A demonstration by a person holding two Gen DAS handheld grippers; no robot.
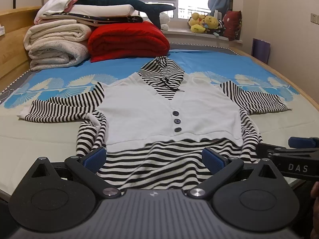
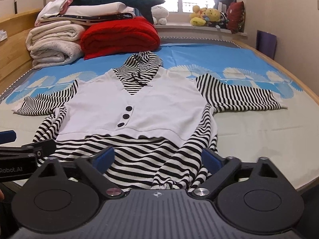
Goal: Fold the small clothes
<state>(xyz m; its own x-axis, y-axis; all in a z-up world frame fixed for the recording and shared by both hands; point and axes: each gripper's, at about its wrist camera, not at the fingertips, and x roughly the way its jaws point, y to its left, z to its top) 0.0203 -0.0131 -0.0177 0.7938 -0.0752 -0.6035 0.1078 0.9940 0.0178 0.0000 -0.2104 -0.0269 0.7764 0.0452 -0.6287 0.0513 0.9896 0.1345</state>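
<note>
Nearest to you, the black-and-white striped hem [image 1: 151, 165] of the small hooded top with a white buttoned front [image 2: 139, 109] lies between both pairs of spread jaws; neither left gripper [image 1: 153, 159] nor right gripper [image 2: 157, 159] pinches it. Its long axis runs away from you, hood farthest, sleeves out sideways. It rests flat on the blue-and-cream bed sheet [image 1: 209, 59], before the red folded blanket [image 2: 119, 35].

Top [image 1: 139, 107] flat mid-bed [image 1: 39, 143], blanket stack [image 1: 57, 43] behind-left, plush toys [image 1: 207, 23] on sill behind-right.
</note>
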